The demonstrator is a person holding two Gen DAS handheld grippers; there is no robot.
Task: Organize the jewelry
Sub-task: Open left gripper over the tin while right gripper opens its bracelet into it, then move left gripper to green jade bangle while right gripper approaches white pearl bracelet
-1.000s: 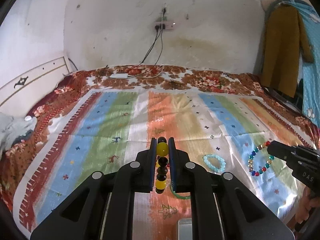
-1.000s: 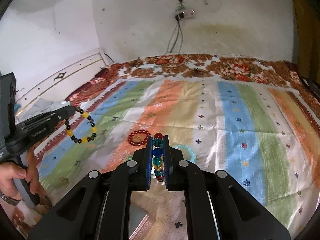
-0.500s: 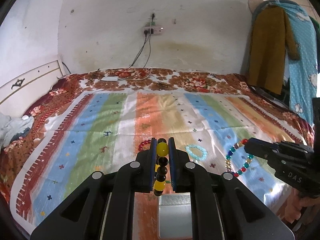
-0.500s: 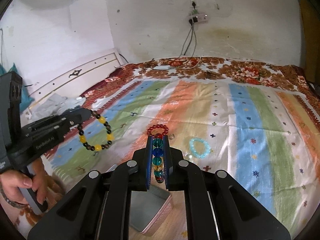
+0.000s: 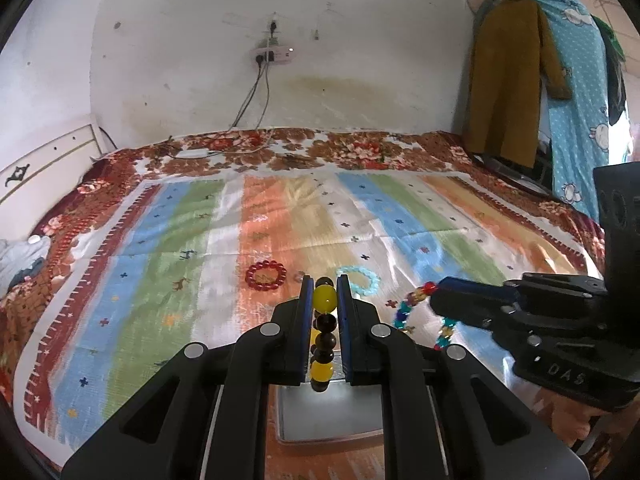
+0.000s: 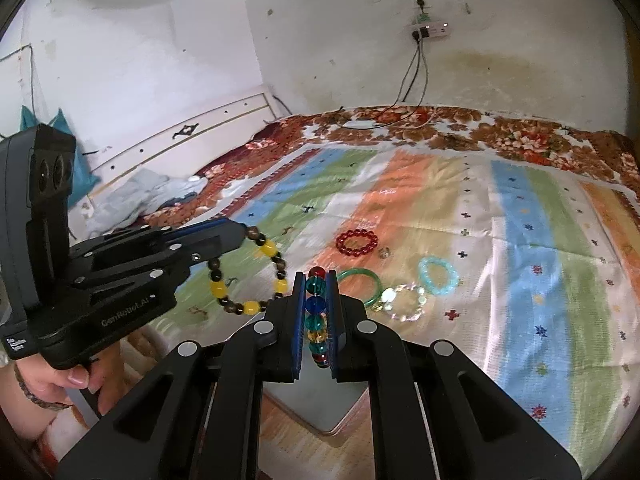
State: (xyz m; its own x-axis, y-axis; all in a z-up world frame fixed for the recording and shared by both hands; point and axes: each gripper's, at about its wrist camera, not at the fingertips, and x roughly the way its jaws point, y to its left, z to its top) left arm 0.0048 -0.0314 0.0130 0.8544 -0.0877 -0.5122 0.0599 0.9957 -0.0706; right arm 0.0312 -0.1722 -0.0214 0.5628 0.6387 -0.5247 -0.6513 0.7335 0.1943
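The left gripper [image 5: 325, 300] is closed on a yellow-and-dark bead bracelet [image 5: 323, 334], its loop hanging between the pads above a grey tray [image 5: 328, 416] on the striped bedspread [image 5: 160, 264]. The right gripper [image 6: 316, 300] pinches a multicolour bead bracelet [image 6: 317, 320] over the same tray. Beyond both tips lie a red bracelet [image 6: 356, 242], a green bangle [image 6: 360, 280], a turquoise bracelet [image 6: 438, 276] and a clear bead bracelet [image 6: 404, 300].

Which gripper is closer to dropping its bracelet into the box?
Probably the left gripper. Its yellow and dark bracelet hangs right above the open box. The right gripper holds its colourful bracelet over the box's far corner, so it would likely need a small move first.
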